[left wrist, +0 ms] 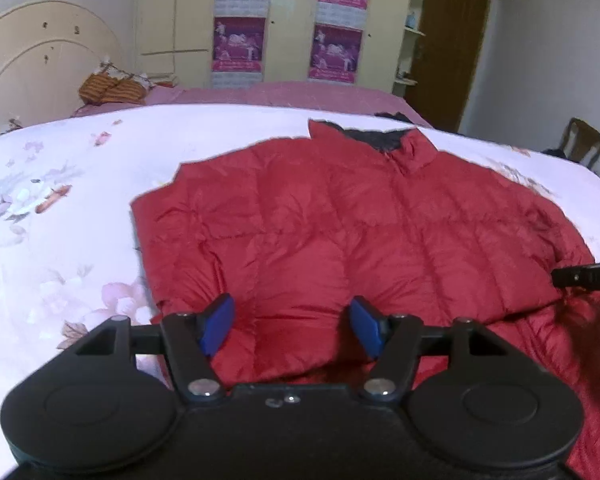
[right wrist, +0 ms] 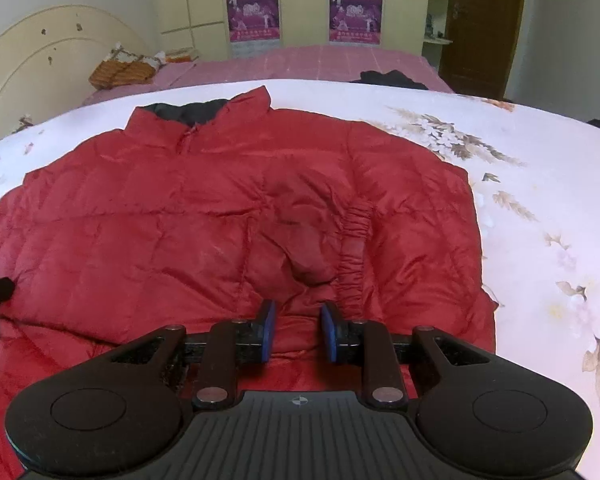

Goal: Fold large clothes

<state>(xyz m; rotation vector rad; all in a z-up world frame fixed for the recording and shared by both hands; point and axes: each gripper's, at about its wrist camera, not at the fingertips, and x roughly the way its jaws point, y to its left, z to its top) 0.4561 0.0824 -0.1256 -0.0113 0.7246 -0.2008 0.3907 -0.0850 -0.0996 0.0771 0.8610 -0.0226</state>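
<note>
Floral bedspread [right wrist: 540, 168] bare around red jacket [right wrist: 204, 216].

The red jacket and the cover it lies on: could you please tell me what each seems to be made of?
Red jacket: likely a thin synthetic shell, nylon or polyester, over puffy filling; it has a slight sheen, stitched quilted panels and fine crinkles. Its collar lining looks dark and matte, perhaps fleece. Cover: looks like soft woven fabric, matte, pale with a printed floral pattern.

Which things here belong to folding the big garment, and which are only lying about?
Belonging to the job:
red padded jacket
left tongs
right tongs
flowered bedcover

Lying about:
orange striped cloth
dark garment
wooden chair
</note>
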